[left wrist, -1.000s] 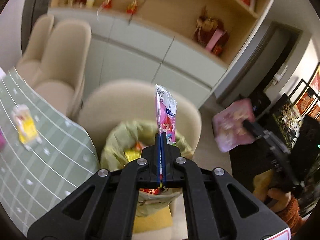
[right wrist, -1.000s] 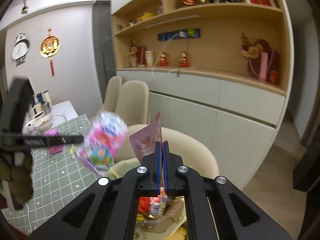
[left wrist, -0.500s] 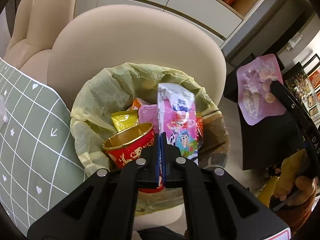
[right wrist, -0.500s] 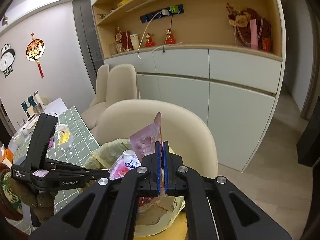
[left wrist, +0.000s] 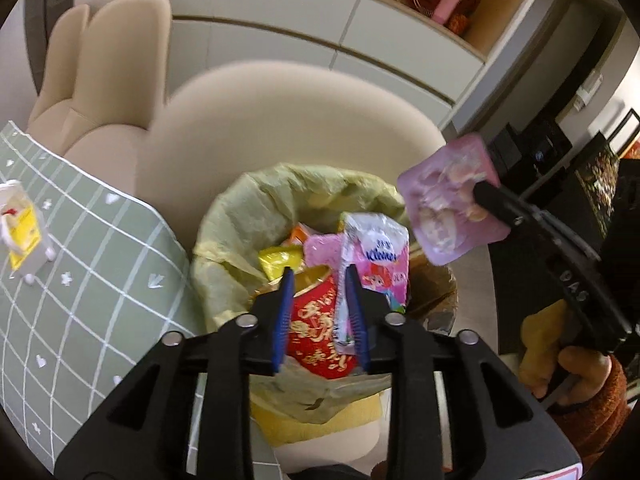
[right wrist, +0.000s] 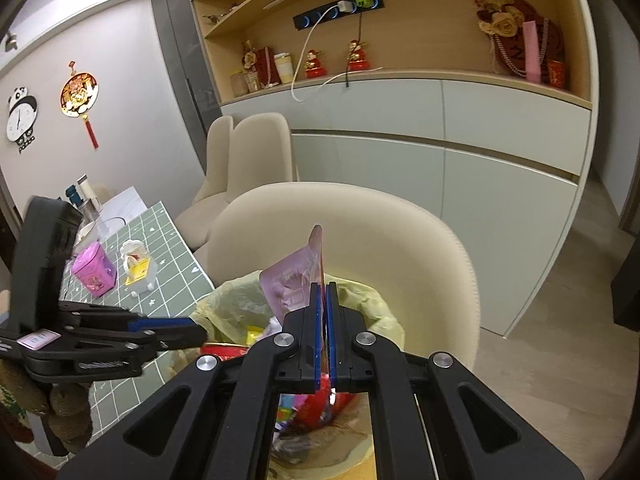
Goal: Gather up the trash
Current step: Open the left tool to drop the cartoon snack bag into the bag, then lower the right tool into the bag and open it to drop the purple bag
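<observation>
A bin lined with a yellow-green bag (left wrist: 240, 216) stands on a beige chair and holds wrappers and a red-and-gold cup (left wrist: 316, 328). Over it, my left gripper (left wrist: 319, 310) has its jaws opening. A pink Kleenex tissue pack (left wrist: 378, 258) stands between them, leaning on the right pad only, with its lower end in the bin. My right gripper (right wrist: 324, 308) is shut on a pink pouch (right wrist: 294, 282) above the bin's bag rim (right wrist: 376, 304). In the left wrist view that pouch (left wrist: 448, 204) hangs at the bin's right edge. The left gripper (right wrist: 188, 330) shows side-on in the right wrist view.
A table with a green checked cloth (left wrist: 80, 264) sits left of the bin, with a small white-and-yellow toy (left wrist: 20, 228) and a pink tin (right wrist: 94, 270) on it. The beige chair back (right wrist: 360, 224) curves behind the bin. More chairs and cabinets lie beyond.
Both grippers came down toward the bin. The left jaws, shut on the tissue pack before, have parted and the pack has sunk into the bin. The right gripper still clamps the pouch.
</observation>
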Available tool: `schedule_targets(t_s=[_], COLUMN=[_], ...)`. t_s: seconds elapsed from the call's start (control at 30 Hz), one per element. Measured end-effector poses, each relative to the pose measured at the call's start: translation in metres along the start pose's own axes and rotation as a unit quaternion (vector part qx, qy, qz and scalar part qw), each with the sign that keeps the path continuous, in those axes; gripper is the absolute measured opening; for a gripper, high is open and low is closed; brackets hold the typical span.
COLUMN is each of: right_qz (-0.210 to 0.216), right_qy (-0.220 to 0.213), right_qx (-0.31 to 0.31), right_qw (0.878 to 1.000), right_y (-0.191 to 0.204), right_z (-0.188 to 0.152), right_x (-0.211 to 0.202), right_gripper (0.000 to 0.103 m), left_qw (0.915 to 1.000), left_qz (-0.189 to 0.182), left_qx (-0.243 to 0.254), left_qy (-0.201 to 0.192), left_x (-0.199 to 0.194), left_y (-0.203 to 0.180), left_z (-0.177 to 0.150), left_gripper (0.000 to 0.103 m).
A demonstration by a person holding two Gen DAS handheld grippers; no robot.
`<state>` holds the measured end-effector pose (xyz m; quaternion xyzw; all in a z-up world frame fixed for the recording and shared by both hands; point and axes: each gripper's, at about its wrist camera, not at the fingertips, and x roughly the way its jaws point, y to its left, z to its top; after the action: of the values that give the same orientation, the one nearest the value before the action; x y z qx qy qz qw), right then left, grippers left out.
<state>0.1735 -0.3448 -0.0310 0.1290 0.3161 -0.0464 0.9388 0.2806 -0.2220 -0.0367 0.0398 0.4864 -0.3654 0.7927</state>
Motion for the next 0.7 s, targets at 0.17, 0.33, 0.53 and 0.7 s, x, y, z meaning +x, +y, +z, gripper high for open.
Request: schedule_targets(t_s=[0.17, 0.33, 0.53, 0.7], right_qz=[0.022, 0.044, 0.045, 0.045], right_qy=[0.021, 0.062, 0.101, 0.122], right_qx=[0.001, 0.021, 0.022, 0.021], right_qw=[1.000, 0.997, 0.994, 0.991], right_y=[0.011, 0.022, 0.033, 0.035], right_z=[0.004, 0.005, 0.000, -0.007], right_x=[0.024, 0.068, 0.099, 0.111], right_gripper=[0.005, 0.005, 0.005, 0.005], left_qw=[0.9986, 0.9970, 0.9940, 0.9894], left_qz=[0.028, 0.037, 0.056, 0.081], left_qx=[-0.014, -0.039, -0.062, -0.088], left_qy=[-0.044, -0.057, -0.071, -0.083], left_x=[-0.031, -0.051, -0.067, -0.079], left_y=[0.018, 0.035, 0.051, 0.062], left_z=[-0.007, -0.017, -0.032, -0.047], left_gripper=[0.036, 0.038, 0.039, 0.040])
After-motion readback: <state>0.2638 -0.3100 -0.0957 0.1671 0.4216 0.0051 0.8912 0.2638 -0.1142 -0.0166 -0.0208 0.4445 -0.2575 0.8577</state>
